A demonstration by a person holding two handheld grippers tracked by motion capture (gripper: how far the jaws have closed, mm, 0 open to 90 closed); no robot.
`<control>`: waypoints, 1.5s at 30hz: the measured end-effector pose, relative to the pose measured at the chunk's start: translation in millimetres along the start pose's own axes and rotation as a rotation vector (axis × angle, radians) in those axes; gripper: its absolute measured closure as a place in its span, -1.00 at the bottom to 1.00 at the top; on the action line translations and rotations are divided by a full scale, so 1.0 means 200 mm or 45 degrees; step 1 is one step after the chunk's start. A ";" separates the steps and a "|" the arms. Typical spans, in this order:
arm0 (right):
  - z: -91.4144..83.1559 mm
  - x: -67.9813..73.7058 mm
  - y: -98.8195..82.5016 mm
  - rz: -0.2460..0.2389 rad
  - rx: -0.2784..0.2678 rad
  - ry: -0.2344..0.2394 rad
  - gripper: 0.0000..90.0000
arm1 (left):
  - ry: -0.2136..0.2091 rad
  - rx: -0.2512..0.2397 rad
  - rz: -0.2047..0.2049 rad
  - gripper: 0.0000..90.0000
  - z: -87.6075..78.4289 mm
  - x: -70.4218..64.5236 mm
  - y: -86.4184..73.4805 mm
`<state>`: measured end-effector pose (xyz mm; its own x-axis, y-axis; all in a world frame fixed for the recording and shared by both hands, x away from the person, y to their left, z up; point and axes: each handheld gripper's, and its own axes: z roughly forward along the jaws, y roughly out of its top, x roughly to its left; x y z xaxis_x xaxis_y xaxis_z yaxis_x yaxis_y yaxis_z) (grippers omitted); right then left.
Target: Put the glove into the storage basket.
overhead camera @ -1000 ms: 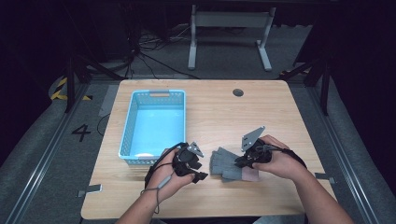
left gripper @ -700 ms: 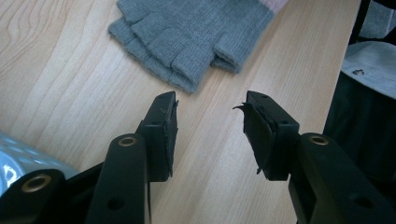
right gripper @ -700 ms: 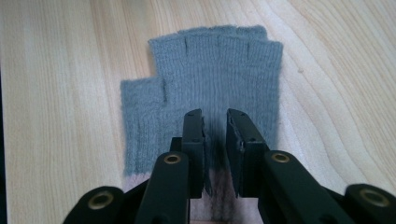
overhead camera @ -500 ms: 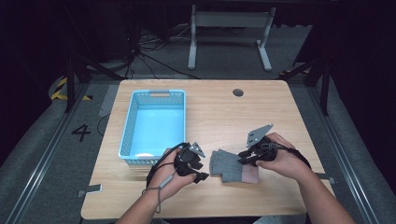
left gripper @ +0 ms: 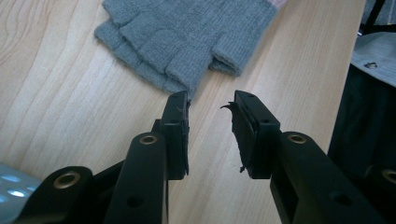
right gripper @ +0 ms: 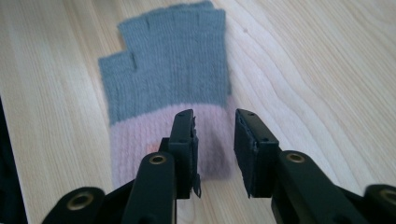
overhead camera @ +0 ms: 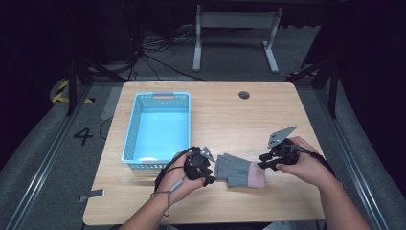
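Left gripper [overhead camera: 207,178]: is being held at the finger end of the glove, jaws parted with nothing between them; they have just been closing, one fingertip [left gripper: 180,109] right at the knitted edge, seemingly being readied for a pinch there.
Fingerless glove [overhead camera: 238,170]: is lying flat on the wooden table [overhead camera: 225,120] near the person's edge, between the two grippers, grey fingers toward the left gripper and pink cuff toward the right (likely stretched out this way so that each end can be taken).
Right gripper [overhead camera: 265,163]: is being kept beside the cuff end, jaws spread and empty; they have just been opening, so the cuff appears to have been let go.
Left gripper view: the stubby grey finger openings [left gripper: 154,44] are being shown close up.
Right gripper view: the pink cuff [right gripper: 140,140] is being shown lying under the parted jaws, not pinched.
Blue basket [overhead camera: 158,127]: is standing farther back on the left of the table, well apart from the glove, probably the place being kept for it.
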<state>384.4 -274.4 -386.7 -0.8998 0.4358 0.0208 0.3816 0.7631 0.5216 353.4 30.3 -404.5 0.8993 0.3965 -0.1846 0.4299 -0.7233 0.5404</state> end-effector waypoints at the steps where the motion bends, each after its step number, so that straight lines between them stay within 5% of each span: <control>1: 0.00 -0.01 -0.01 0.001 0.010 -0.007 0.52 | -0.008 0.003 -0.002 0.50 0.01 0.00 0.00; 10: 0.00 -0.06 -0.10 0.078 0.078 -0.026 0.47 | -0.033 0.022 -0.014 0.59 0.09 0.03 -0.01; 28: 0.04 -0.10 -0.15 0.100 0.165 -0.001 0.43 | -0.052 0.053 -0.012 0.68 0.20 0.06 0.01; 38: 0.05 -0.09 -0.15 0.069 0.167 0.015 0.40 | -0.005 0.085 -0.075 0.62 0.22 0.08 0.02; 45: 0.08 -0.06 -0.13 0.026 0.154 0.049 0.43 | -0.010 0.083 -0.050 0.60 0.24 0.07 0.04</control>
<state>389.0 -293.1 -413.8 -0.8982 0.4350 0.0640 0.4205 0.8073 0.4141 372.3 3.3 -442.6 0.8821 0.4210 -0.2114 0.4690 -0.7427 0.4779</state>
